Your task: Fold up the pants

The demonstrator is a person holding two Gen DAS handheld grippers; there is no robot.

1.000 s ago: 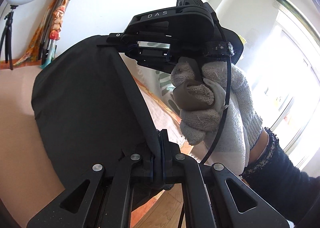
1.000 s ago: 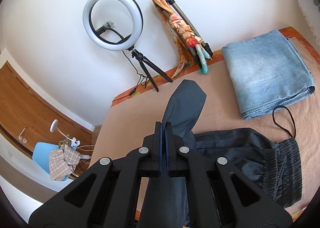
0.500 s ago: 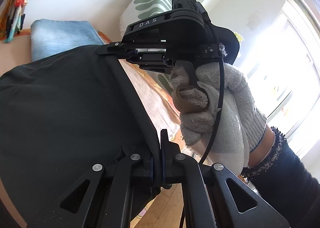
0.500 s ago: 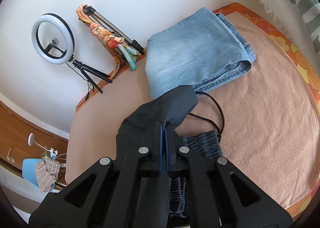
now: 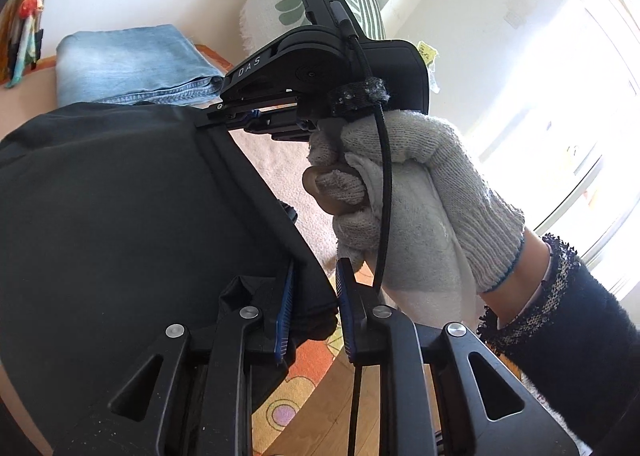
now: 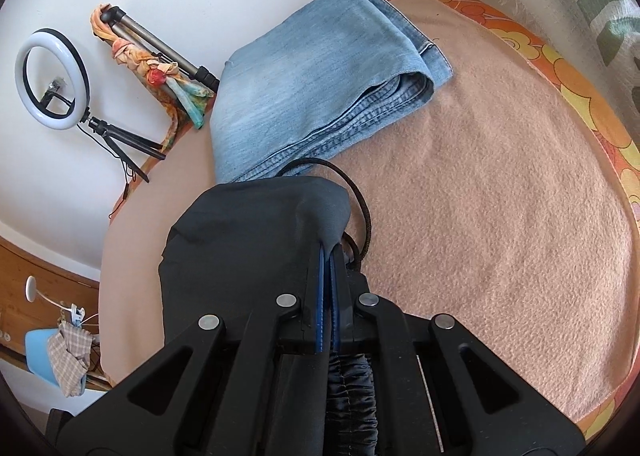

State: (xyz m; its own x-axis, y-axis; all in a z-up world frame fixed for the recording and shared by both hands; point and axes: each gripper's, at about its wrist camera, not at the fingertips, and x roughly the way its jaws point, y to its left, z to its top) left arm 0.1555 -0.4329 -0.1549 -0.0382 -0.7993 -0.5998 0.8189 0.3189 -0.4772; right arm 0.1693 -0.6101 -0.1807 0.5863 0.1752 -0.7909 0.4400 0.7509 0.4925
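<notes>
Black, thin cloth makes up the pants (image 5: 120, 216), which are doubled over on the peach blanket (image 6: 500, 196) so the leg ends lie toward the gathered waistband (image 6: 352, 396), just in front of the folded jeans (image 6: 320, 68). The step in hand looks like setting down this fold; to do it well, both corners should land level with each other and square to the waistband, released only once the cloth rests flat, with no drag sideways as the tools lift away. The left gripper (image 5: 314, 292) has its jaws opening, a clear gap between the blue pads, with the folded edge of the pants lying loose between them, no longer pinched. The right gripper (image 6: 327, 256), in a gloved hand (image 5: 400, 196), has its jaws together, clamped on a corner of the black cloth that drapes over its tips.
</notes>
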